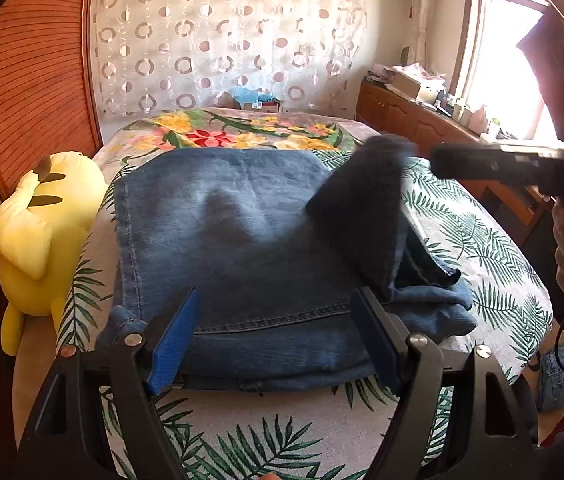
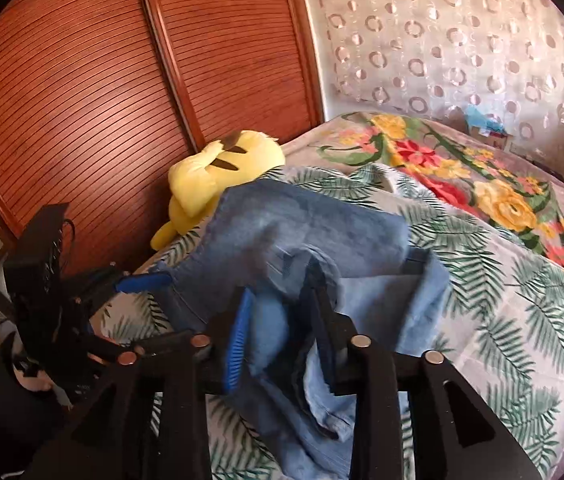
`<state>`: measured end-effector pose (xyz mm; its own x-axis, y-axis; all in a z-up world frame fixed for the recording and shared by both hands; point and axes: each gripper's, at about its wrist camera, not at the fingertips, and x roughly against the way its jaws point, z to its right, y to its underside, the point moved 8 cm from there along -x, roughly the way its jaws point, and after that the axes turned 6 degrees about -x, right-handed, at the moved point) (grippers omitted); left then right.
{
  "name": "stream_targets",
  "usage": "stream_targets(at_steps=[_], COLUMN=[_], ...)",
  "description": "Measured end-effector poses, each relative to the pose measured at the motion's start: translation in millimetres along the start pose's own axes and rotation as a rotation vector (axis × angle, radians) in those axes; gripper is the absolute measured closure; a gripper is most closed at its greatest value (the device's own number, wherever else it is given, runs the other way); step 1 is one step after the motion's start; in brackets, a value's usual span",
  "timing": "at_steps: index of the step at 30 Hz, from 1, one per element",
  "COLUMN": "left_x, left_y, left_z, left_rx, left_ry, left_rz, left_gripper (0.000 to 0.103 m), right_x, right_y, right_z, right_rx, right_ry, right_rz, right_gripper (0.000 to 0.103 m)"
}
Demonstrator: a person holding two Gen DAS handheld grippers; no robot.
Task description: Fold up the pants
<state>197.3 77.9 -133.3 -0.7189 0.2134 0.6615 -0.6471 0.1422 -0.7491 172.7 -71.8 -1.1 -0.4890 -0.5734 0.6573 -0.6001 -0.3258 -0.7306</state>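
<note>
Two cloths cover the bed [image 1: 502, 280]: a white sheet printed with green palm fronds [image 1: 242, 440] and, toward 12 o'clock, a bright floral blanket [image 1: 218, 132]. Slatted reddish-brown wooden doors [image 1: 30, 80] stand at 9 o'clock, with a yellow plush toy [image 1: 38, 240] lying between them and the bed. A sheer curtain with ring patterns [image 1: 222, 40] hangs behind.

Blue denim pants [image 1: 234, 240] lie partly folded mid-bed. The left gripper [image 1: 278, 340] has its blue-padded fingers [image 1: 174, 340] spread wide either side of the near hem, gripping nothing. The right gripper [image 2: 282, 332] has its fingers closed around a lifted fold of denim.

Only the left wrist view shows the sunlit window [image 1: 502, 60] and cluttered wooden cabinet [image 1: 422, 108] at 2 o'clock, and the raised denim peak blurred beside the right tool. Only the right wrist view shows the pale inner side of the held fabric.
</note>
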Motion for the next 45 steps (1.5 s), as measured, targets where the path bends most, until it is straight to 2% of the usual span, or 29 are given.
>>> stream_targets(at_steps=[5, 9, 12, 16, 20, 25, 30, 32, 36, 37, 39, 40, 41, 45], left_x=[0, -4, -6, -11, -18, -25, -28, -31, -36, -36, -37, -37, -35, -21], left_y=[-6, -8, -5, 3, 10, 14, 12, 10, 8, 7, 5, 4, 1, -17], left_z=[2, 0, -3, -7, -12, -15, -15, -14, -10, -9, -6, -4, -2, 10], left_rx=[-0.004, -0.012, -0.016, -0.016, -0.009, -0.001, -0.007, -0.001, -0.002, -0.002, -0.006, -0.012, -0.021, -0.051], left_ry=[0.01, 0.016, 0.014, 0.01, 0.008, 0.011, 0.014, 0.039, 0.077, 0.083, 0.094, 0.096, 0.093, 0.102], left_rz=[0.013, 0.01, 0.002, -0.019, -0.036, -0.047, -0.035, -0.036, -0.042, -0.042, -0.037, -0.035, -0.032, 0.002], left_gripper=[0.025, 0.025, 0.025, 0.025, 0.025, 0.027, 0.037, 0.047, 0.058, 0.064, 0.07, 0.08, 0.087, 0.092], right_x=[7, 0, -7, -17, -24, -32, -36, -41, -50, -52, -54, -55, -55, -37], right_y=[5, 18, 30, 46, 55, 61, 66, 67, 66, 65, 65, 64, 61, 35], right_z=[-1, 18, 24, 20, 11, 5, -2, 0, -1, -2, -1, 1, 5, 8], right_rx=[-0.018, -0.044, -0.078, -0.113, -0.141, -0.166, -0.195, -0.206, -0.206, -0.205, -0.202, -0.2, -0.194, -0.152], right_ry=[0.028, 0.118, 0.142, 0.133, 0.078, 0.086, 0.085, 0.076, 0.073, 0.073, 0.061, 0.054, 0.051, 0.063], right_rz=[0.008, -0.018, -0.04, -0.063, -0.054, -0.049, -0.051, -0.057, -0.077, -0.078, -0.084, -0.087, -0.086, -0.025], right_gripper=[0.066, 0.066, 0.066, 0.066, 0.064, 0.061, 0.061, 0.061, 0.061, 0.061, 0.071, 0.085, 0.093, 0.096])
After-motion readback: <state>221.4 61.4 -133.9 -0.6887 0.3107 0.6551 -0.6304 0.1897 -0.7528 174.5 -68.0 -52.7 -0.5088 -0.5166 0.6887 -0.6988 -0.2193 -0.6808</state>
